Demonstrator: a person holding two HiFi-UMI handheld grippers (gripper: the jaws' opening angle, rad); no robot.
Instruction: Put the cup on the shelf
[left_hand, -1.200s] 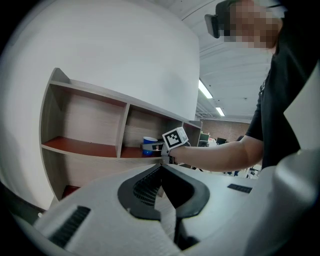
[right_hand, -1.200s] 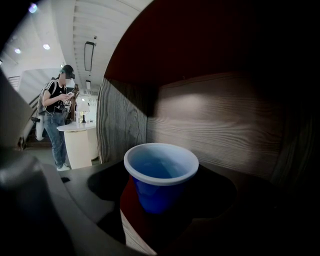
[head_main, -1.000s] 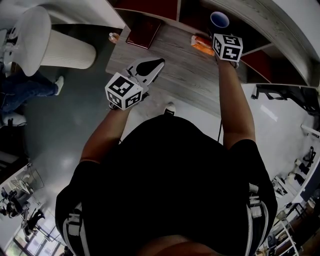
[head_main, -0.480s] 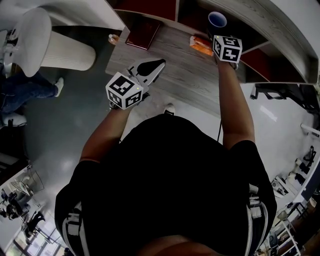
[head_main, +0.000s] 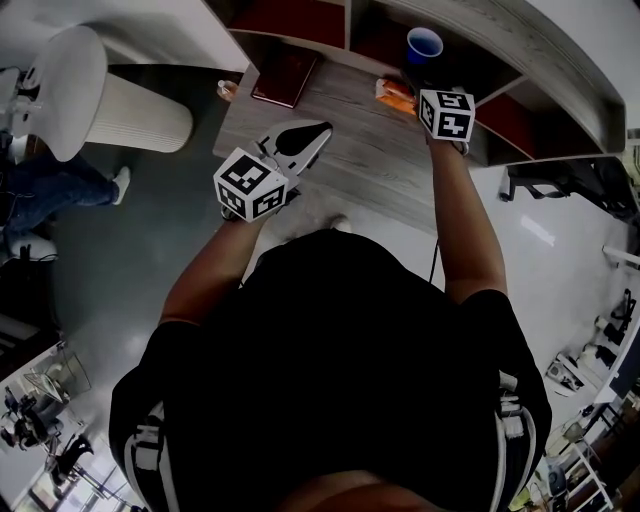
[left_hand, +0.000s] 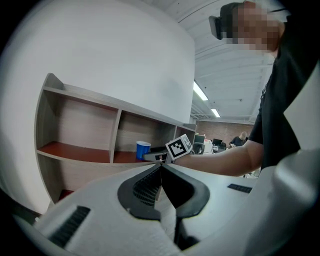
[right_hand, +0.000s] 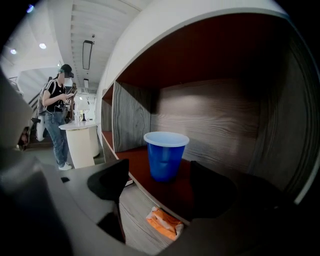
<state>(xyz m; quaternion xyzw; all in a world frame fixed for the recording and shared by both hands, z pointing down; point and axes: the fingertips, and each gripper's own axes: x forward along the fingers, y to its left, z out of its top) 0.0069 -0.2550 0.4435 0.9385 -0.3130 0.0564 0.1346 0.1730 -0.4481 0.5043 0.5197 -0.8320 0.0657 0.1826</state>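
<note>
Blue cup (right_hand: 165, 155) upright on shelf (right_hand: 134, 154); right gripper (right_hand: 160, 176) near cup, fingers apart, not touching it; left gripper (left_hand: 161, 168) well apart from cup, fingers together, empty.

The cup (right_hand: 165, 155) is blue, the shelf floor (right_hand: 138, 161) under it dark red; below the cup, an orange packet (right_hand: 163, 221) lies on grey wood-grain tabletop (head_main: 350, 165).

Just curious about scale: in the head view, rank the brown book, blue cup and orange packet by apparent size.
Largest: brown book. Then blue cup and orange packet: about alike, so unranked.
</note>
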